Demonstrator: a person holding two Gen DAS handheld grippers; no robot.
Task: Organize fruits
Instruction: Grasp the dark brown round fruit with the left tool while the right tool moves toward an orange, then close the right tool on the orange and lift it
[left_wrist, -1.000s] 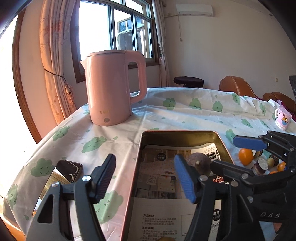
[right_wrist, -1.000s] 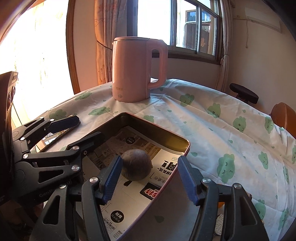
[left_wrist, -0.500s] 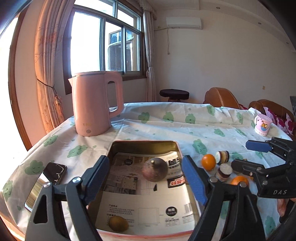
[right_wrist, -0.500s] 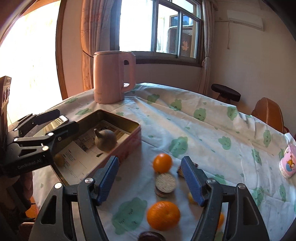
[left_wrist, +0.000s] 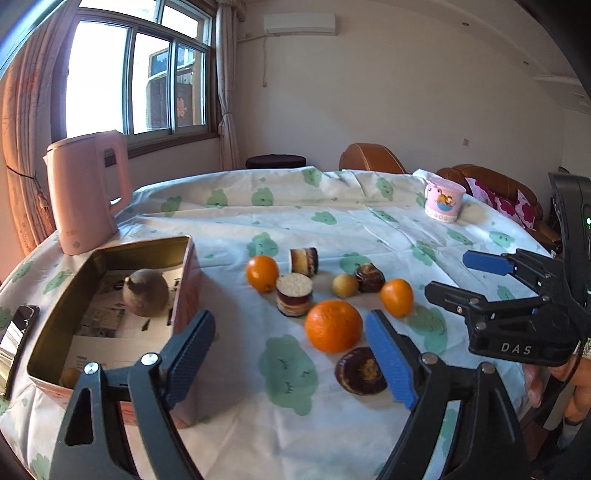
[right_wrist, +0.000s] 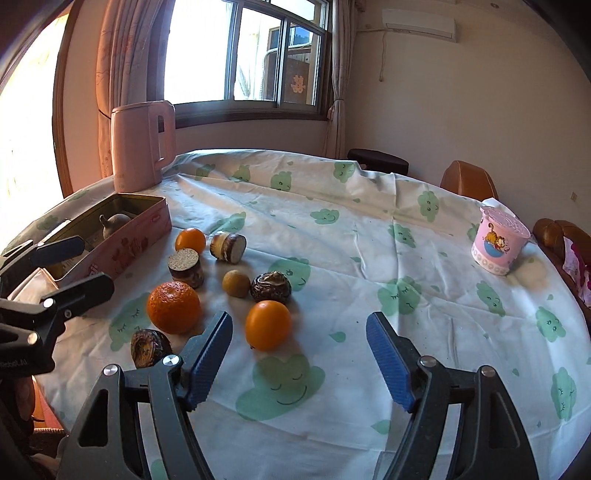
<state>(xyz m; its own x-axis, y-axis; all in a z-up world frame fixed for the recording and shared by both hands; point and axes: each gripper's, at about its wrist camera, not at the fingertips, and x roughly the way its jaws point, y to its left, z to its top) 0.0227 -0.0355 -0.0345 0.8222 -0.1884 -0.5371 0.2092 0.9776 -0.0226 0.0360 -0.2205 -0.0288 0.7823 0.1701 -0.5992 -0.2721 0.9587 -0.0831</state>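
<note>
Both tongs spread, empty. Right gripper hovers; small orange at its 11 o'clock, beside left finger. Tin box at 10. Risk: off-centre closing nudges orange, rolls into neighbours.

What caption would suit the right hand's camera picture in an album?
Open right gripper hovers over oranges and other fruits on a cloud-print tablecloth, pink tin at left.

Right gripper body: "DAS" in pale letters, at 3 o'clock in the left wrist view.
Window pane: red double-happiness paper sign, at 12 o'clock.
Tin papers: print too blurred to read.
</note>
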